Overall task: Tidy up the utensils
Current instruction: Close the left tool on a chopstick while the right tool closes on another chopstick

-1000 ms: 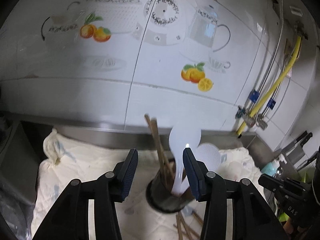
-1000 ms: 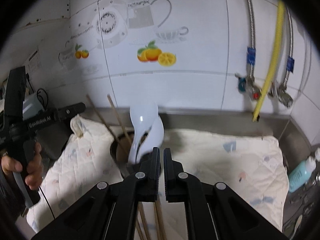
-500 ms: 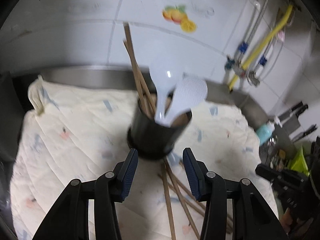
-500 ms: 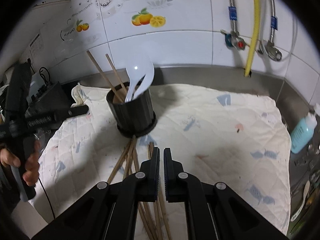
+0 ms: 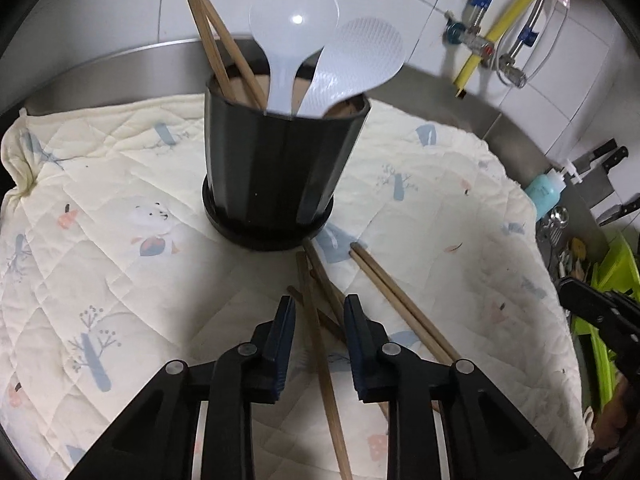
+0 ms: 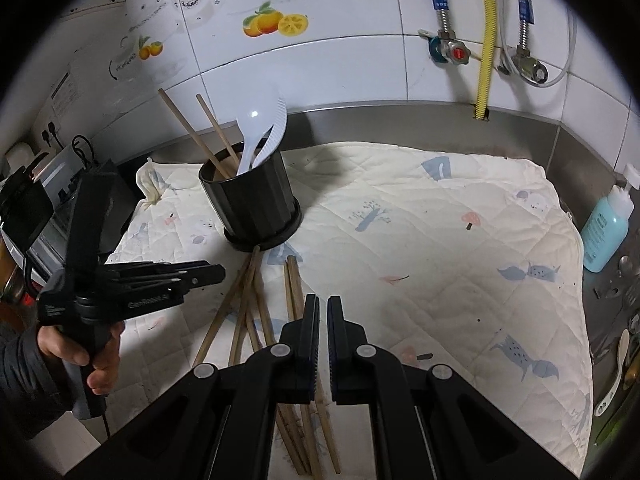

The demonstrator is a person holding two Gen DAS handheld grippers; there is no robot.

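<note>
A black utensil holder (image 5: 276, 176) is stood on the quilted cloth (image 5: 100, 208) toward its back edge, nearer the left corner than the right; two white rice paddles (image 5: 320, 52) and a pair of wooden chopsticks (image 5: 208, 36) are held upright in it, leaning against its rim. More chopsticks (image 6: 248, 304) are scattered flat on the cloth just in front of the holder's base, some crossed, a separate pair (image 5: 396, 304) being laid to the right of the heap. The left gripper (image 5: 318, 322) is held low over this heap with its jaws parted; one chopstick (image 5: 316, 340) is seen running between the fingers, though contact cannot be told. The right gripper (image 6: 322, 320) is held above the front part of the cloth with its fingers brought nearly together, only a narrow slit being left and nothing being clasped. A blue soap bottle (image 6: 608, 232) is stood beyond the cloth's right edge.
</note>
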